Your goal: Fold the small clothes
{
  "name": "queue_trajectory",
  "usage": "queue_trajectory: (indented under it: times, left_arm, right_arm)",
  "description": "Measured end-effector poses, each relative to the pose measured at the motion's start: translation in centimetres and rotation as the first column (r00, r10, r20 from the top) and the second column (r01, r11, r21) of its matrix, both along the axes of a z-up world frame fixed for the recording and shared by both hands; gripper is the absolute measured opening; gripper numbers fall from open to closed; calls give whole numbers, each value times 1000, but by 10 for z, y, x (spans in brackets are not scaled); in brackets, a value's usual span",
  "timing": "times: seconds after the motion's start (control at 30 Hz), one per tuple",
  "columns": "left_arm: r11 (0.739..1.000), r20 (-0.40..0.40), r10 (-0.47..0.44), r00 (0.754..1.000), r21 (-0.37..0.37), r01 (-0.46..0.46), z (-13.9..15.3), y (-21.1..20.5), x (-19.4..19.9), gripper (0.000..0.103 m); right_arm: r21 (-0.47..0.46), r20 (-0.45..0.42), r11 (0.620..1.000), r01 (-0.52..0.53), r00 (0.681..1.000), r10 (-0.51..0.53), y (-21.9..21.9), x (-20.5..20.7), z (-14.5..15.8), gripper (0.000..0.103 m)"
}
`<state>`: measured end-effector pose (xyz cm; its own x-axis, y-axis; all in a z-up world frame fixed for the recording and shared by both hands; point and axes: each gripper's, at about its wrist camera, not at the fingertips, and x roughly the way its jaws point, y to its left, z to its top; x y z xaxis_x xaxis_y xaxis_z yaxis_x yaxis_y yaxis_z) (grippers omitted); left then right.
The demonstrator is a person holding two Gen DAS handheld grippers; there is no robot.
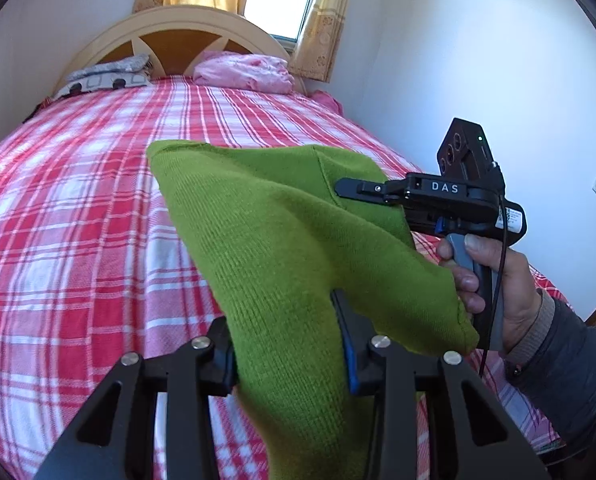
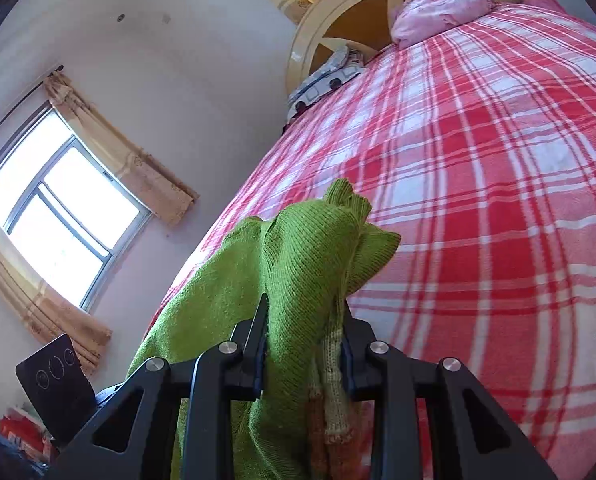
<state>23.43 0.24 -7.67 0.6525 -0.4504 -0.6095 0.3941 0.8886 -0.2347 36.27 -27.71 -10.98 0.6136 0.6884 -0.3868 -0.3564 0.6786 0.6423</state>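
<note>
A small green knitted garment (image 1: 265, 232) hangs in the air above the red-and-white checked bed (image 1: 77, 200), stretched between both grippers. My left gripper (image 1: 285, 344) is shut on its near edge, the cloth bunched between the jaws. My right gripper (image 1: 340, 189) comes in from the right, held by a hand, and is shut on the garment's far right edge. In the right wrist view the right gripper (image 2: 304, 340) clamps a thick bunch of the green garment (image 2: 306, 248); a pale striped cuff (image 2: 334, 392) shows beside the right jaw.
A pink bundle of cloth (image 1: 243, 72) and a grey patterned pillow (image 1: 105, 76) lie at the wooden headboard (image 1: 177, 24). A white wall (image 1: 478, 80) runs along the bed's right side. The left gripper's camera body (image 2: 53, 388) shows at lower left, below a curtained window (image 2: 61, 220).
</note>
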Motion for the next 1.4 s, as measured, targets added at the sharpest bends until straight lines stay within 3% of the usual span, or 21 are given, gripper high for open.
queue_trajectory:
  times: [0.73, 1.07, 1.4]
  left_arm:
    - [983, 42, 183, 982, 17, -184, 6, 99, -53, 40]
    - [973, 17, 220, 975, 65, -220, 4, 131, -62, 40]
    - [965, -12, 257, 966, 62, -256, -3, 163, -76, 40]
  right_arm:
    - [22, 16, 983, -183, 983, 183, 143, -7, 11, 29]
    - [33, -4, 972, -233, 972, 233, 189, -1, 10, 29]
    - [14, -20, 959, -283, 959, 283, 236, 4, 6, 29]
